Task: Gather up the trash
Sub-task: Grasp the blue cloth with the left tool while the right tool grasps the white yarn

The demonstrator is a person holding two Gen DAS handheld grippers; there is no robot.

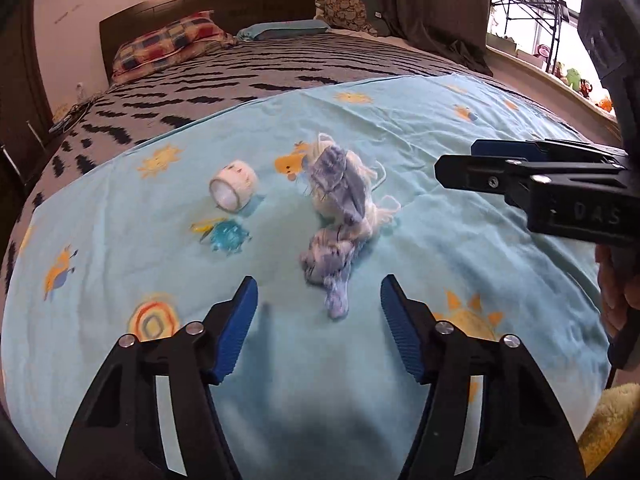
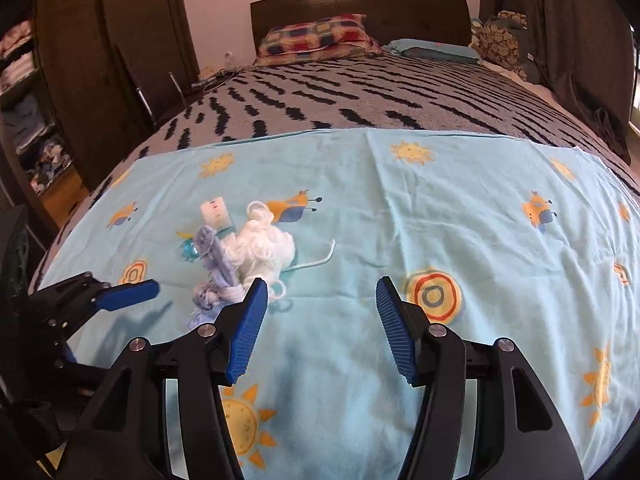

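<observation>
1. We see a light blue sheet printed with suns and snails, spread over the foot of a bed that has a grey, black-streaked blanket.
2. The trash lies in a small cluster on the sheet: a tangle of white and blue-purple yarn, a roll of tape just left of it, and a small blue plastic scrap in front of the roll.
3. Our left tool hovers low over the sheet with its blue pads spread wide and holding nothing; the near end of the yarn lies just ahead, between the pad tips.
4. Our right tool is likewise spread and empty; the yarn sits just off its left pad.
5. From the left wrist view, the right tool reaches in from the right, near the yarn but apart from it.
</observation>
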